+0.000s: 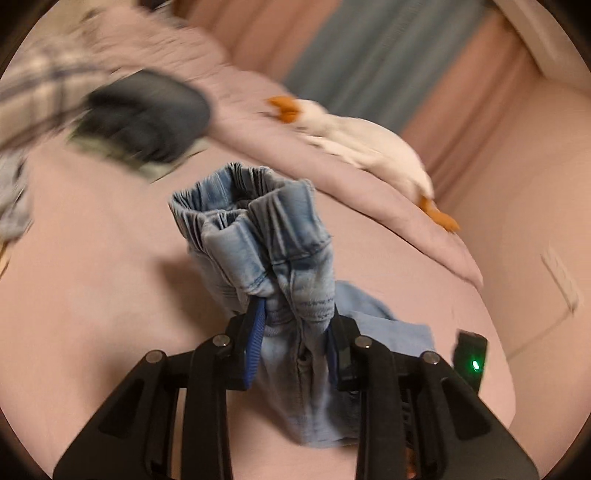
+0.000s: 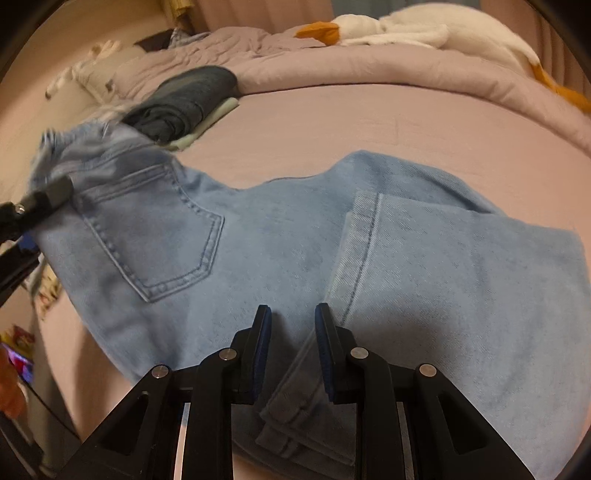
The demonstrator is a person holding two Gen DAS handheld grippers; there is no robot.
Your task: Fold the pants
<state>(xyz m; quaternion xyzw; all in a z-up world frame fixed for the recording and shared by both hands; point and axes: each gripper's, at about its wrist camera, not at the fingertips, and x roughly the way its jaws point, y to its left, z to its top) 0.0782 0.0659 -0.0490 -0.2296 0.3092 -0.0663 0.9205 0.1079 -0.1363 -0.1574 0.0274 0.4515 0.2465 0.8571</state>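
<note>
So the light blue jeans are spread across the pink bed, back side up, with one back pocket showing toward 9 o'clock in the right wrist view. The legs look folded back on themselves, since a hem edge lies on top of the denim at about 1 o'clock from the right gripper.

The left gripper has its pads squeezed onto the elastic waistband, which bunches up and sticks out past the fingertips toward 12 o'clock. In the right wrist view you can see that same gripper at 9 o'clock, pinching the waistband end, which is lifted off the bed and blurry.

The right gripper is trickier. Its jaws sit narrowly apart with a folded strip of denim running between them near the bottom of the frame, but I honestly can't tell whether the pads are actually pressing on it or just straddling it.

Other stuff around: a folded dark pair of jeans sitting on something pale green at 11 o'clock, a lumpy lilac duvet along the far side, and a white goose plush with an orange beak lying on it at 1 o'clock. Pink and blue curtains hang behind the bed in the left wrist view.
</note>
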